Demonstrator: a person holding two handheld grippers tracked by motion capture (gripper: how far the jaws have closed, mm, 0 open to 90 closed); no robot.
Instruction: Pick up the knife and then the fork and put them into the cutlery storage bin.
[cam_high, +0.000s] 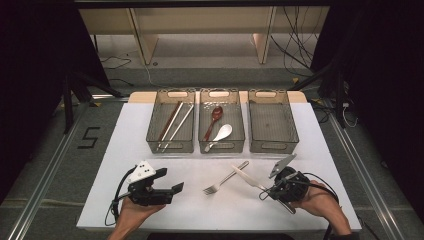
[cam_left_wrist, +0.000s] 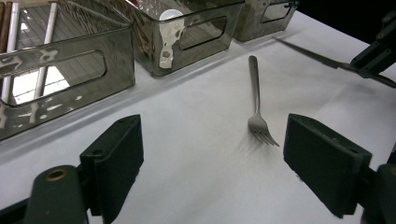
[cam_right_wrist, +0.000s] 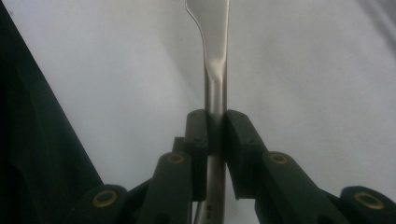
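The right tongs (cam_right_wrist: 215, 133) are gripping a table knife (cam_right_wrist: 214, 51) by its handle, the two black pads pressing on the metal from either side while the blade is pointing away over the white table (cam_high: 150, 150). In the high view the right tongs (cam_high: 272, 190) are sitting at the near right of the table, with the knife (cam_high: 247, 177) slanting up and to the left from them. A hand (cam_high: 320, 202) is holding them from below.

The left tongs (cam_left_wrist: 212, 154) are standing wide open with nothing between the pads, and in the high view they (cam_high: 170, 182) are sitting at the near left, well apart from the knife.

A fork (cam_high: 225, 178) is lying on the table between the two tongs, its tines toward the person. Beyond it three clear bins are standing in a row: the left bin (cam_high: 170, 141) is holding chopsticks (cam_high: 175, 120), the middle bin (cam_high: 220, 145) is holding a red spoon (cam_high: 214, 120) and a white spoon (cam_high: 222, 133), and the right bin (cam_high: 272, 125) is standing beside them.
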